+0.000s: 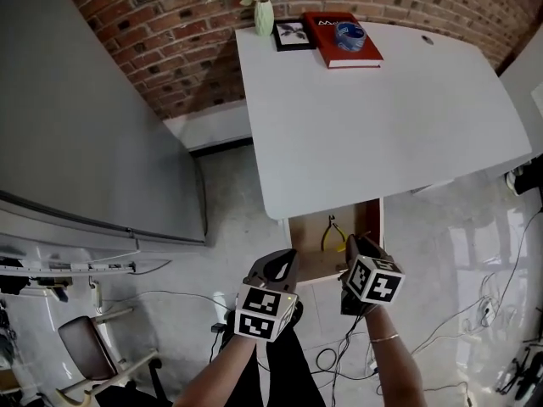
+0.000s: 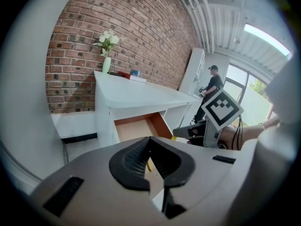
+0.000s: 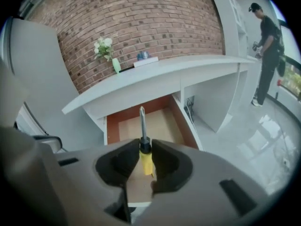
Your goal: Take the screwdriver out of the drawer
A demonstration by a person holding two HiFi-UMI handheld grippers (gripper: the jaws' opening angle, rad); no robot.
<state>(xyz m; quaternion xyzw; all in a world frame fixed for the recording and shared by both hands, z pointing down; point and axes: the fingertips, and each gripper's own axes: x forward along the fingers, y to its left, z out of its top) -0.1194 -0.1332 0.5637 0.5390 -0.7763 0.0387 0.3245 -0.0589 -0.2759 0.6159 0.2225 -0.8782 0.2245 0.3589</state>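
Only the right gripper view shows the right gripper [image 3: 145,144] clamped on the yellow handle of the screwdriver [image 3: 146,158], whose shaft points ahead over the open drawer [image 3: 184,126]. The left gripper [image 2: 150,141] beside it has its jaws closed on nothing. The head view hides the screwdriver behind the marker cube [image 1: 374,279] but shows yellow-handled pliers [image 1: 333,234] in the drawer just beyond both grippers, and farther off a red book [image 1: 344,41] on the white desk [image 1: 373,117].

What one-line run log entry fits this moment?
drawer: open | right gripper: shut on screwdriver | left gripper: shut, empty | pliers: in drawer
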